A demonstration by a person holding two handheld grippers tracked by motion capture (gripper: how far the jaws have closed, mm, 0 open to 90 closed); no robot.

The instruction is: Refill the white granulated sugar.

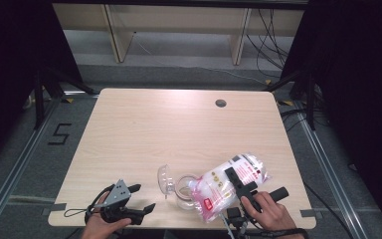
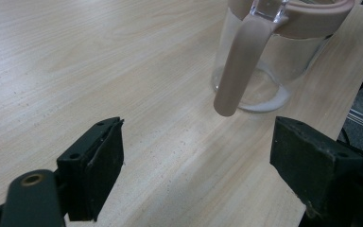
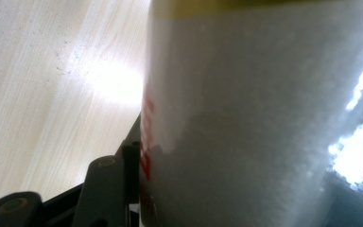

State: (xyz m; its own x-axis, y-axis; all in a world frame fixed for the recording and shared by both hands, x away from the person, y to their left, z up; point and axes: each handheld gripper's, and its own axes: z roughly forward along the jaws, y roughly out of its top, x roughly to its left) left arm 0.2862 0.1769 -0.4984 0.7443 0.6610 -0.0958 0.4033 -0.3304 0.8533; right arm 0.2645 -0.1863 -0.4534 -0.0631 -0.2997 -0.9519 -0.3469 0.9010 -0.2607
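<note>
Bag (image 1: 229, 181) tilted in right gripper (image 1: 243, 185), over jar (image 1: 185, 189).

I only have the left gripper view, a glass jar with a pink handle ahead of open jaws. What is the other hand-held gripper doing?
Observer: The right hand-held gripper grips a clear bag of white contents with red print, tilted with its lower end at the jar mouth.
Operator: Is the jar's lid on?
Observer: No, the clear domed lid is swung open on the jar's left side.
Operator: Where does the jar sit on the table?
Observer: Near the front edge of the table, between the two hands.
</note>
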